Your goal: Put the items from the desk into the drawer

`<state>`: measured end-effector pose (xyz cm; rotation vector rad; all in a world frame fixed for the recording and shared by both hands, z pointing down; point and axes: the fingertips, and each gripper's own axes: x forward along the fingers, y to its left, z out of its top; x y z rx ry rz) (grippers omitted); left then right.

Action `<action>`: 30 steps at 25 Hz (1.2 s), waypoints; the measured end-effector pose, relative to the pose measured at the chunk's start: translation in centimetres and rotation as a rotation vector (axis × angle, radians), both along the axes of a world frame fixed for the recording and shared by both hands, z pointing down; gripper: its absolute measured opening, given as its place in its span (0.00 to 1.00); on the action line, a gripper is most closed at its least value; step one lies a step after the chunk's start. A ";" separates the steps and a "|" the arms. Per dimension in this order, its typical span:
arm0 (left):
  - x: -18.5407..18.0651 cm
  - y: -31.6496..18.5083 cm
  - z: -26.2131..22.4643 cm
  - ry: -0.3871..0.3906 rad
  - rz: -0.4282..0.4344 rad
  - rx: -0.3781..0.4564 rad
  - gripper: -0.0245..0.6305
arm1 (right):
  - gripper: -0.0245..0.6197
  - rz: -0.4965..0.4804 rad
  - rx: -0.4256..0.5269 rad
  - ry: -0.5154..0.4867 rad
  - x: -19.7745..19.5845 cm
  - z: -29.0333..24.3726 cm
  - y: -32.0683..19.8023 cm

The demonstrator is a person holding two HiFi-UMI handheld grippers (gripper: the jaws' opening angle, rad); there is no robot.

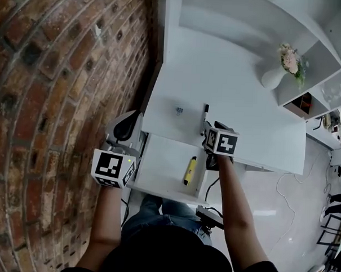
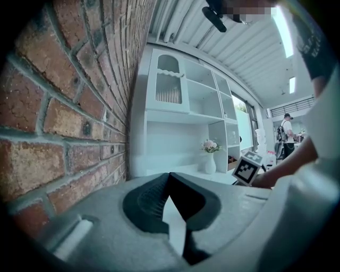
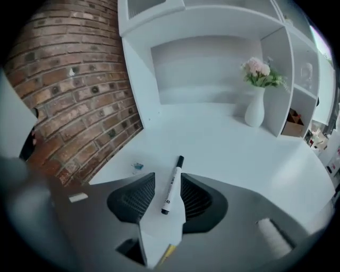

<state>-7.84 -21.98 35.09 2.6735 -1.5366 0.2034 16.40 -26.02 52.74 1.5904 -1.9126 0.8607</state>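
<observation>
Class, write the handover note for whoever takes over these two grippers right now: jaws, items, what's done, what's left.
Left gripper: jaws together, empty, beside the open drawer, near the brick wall.
Right gripper: jaws apart, either side of the black-and-white marker lying on the desk; not closed on it.
Done: yellow marker lies in the drawer.
Left: the black-and-white marker, then the small bluish item on the desk.

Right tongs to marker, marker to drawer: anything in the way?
Nothing visible. The marker lies between the open right tongs. The drawer stands open, with only a yellow highlighter at its right side. The binder clip sits left of the marker, clear.
</observation>
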 end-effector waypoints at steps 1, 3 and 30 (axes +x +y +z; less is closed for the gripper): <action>0.0 -0.1 0.1 -0.003 -0.002 -0.003 0.04 | 0.29 0.001 -0.035 0.004 0.1 1.1 -0.6; -0.2 -0.4 0.4 -0.010 -0.008 -0.012 0.04 | 0.30 0.005 -0.107 0.009 0.1 3.0 -1.8; -1.1 0.5 0.3 -0.024 -0.047 -0.016 0.04 | 0.16 0.000 -0.310 0.005 0.2 4.8 -2.0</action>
